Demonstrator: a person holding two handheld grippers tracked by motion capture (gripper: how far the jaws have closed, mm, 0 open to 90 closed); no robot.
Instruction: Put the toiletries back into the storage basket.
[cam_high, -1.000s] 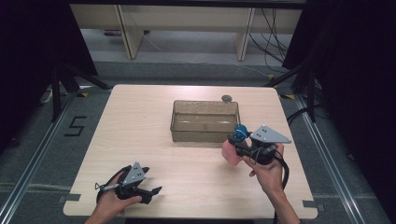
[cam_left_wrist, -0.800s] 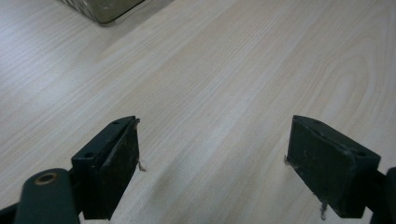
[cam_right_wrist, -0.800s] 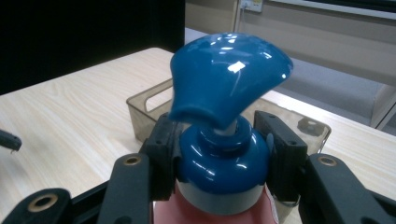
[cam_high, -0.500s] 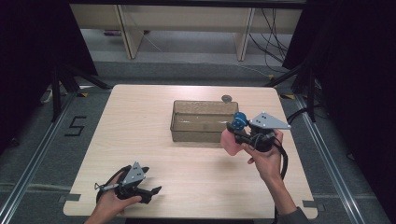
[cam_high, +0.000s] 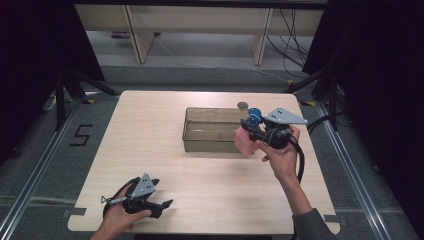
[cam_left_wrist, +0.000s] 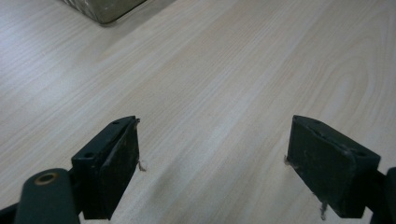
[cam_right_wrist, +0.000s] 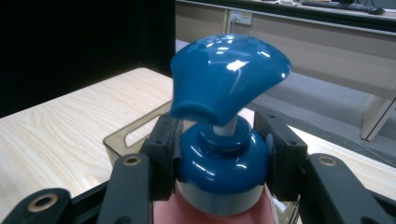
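Right tool (cam_high: 248, 131) lifted nearer bin (cam_high: 212, 129), gripping pump bottle (cam_right_wrist: 219, 158)

A lab: black curtains (cam_high: 40, 45), floor rails (cam_high: 35, 170), taped table (cam_high: 150, 130).

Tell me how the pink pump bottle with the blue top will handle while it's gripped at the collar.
The pink pump bottle with the blue top looks rigid at its collar, so the right gripper probably holds firmly. The glossy plastic may slip or rotate. Hanging below the jaws, the body might swing; whether it's full can't be told.
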